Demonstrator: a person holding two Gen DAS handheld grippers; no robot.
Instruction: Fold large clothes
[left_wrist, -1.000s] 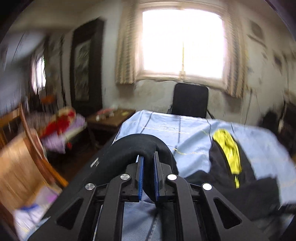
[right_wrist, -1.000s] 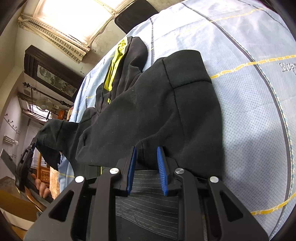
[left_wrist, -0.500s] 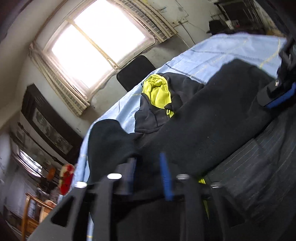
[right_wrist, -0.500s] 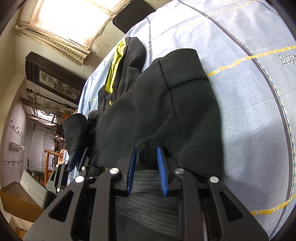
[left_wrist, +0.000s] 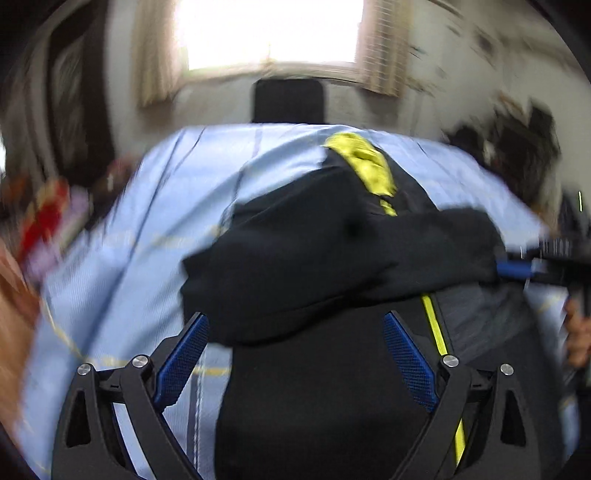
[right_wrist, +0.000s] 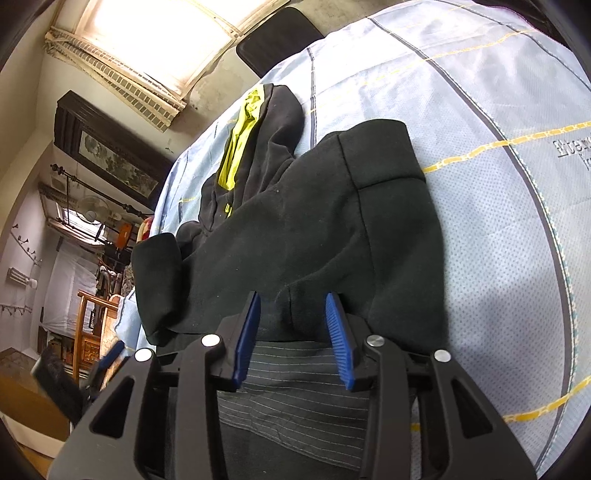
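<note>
The black hooded jacket (right_wrist: 314, 221), soft and floppy, lies mid-tablecloth (right_wrist: 498, 184); grip thick hems. The left gripper (left_wrist: 295, 343) is opening wide, seemingly empty; the right gripper (right_wrist: 291, 332) is opening around a fold.

The black jacket (right_wrist: 317, 229) is soft, matt fleece-like cloth with a yellow lining (right_wrist: 240, 144) that looks thinner and slightly shiny. Under it, a pale blue cover (right_wrist: 498, 221) with a dimpled, non-woven texture. The right claw (right_wrist: 291, 332) is matt black plastic with ribbed blue pads (right_wrist: 336, 336) and bright metal screws.
</note>
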